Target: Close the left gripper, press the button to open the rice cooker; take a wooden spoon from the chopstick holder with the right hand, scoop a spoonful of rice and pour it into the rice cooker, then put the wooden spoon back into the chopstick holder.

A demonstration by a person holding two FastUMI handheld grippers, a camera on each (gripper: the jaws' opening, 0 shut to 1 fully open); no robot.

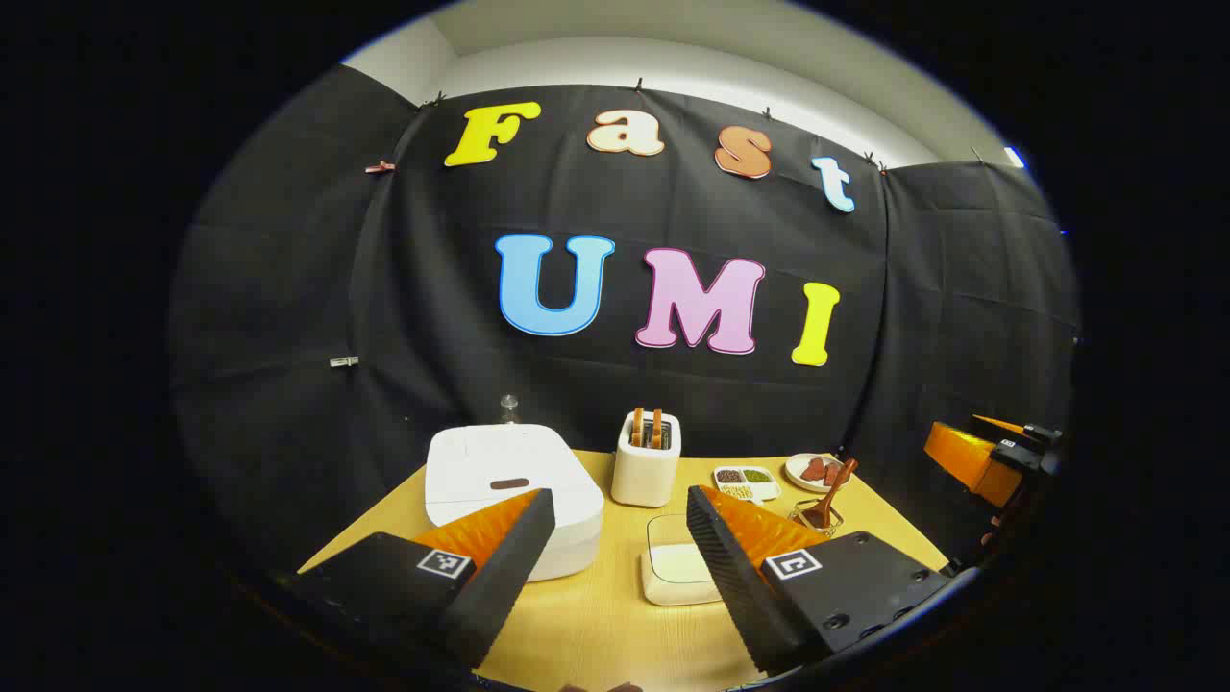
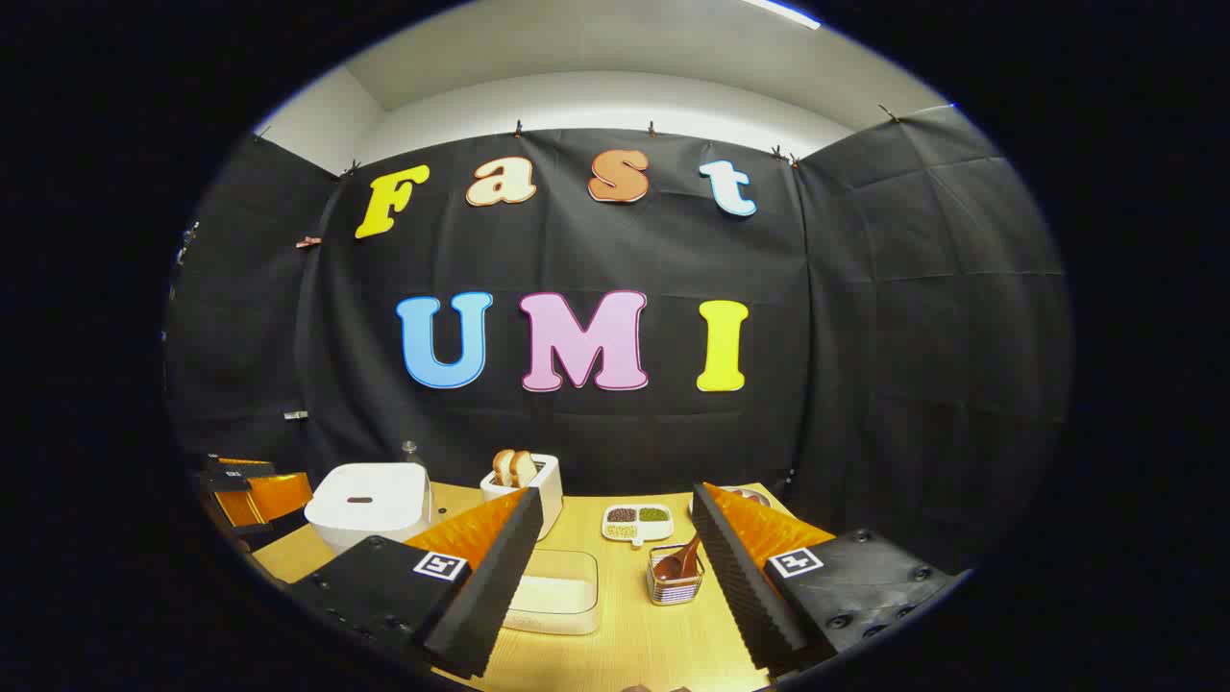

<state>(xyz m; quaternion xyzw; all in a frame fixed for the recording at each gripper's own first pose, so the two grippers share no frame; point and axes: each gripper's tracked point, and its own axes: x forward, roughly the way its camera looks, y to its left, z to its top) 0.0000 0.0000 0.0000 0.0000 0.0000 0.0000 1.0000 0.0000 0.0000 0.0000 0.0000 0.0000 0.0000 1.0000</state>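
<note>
Both the left gripper point(image 1: 615, 538) and right gripper point(image 2: 610, 538) hover with fingers spread, nothing held, since the closed rice cooker point(image 1: 509, 490) at ten o'clock awaits pressing and the wooden spoon point(image 2: 680, 559) stands in its chopstick holder point(image 2: 675, 584) at one o'clock.

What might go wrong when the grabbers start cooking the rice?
The left gripper is open, so its fingers could straddle the rice cooker button instead of pressing it. The wooden spoon sits in a small chopstick holder, which might tip when pulled. Rice could spill from the rice tray onto the table.
</note>
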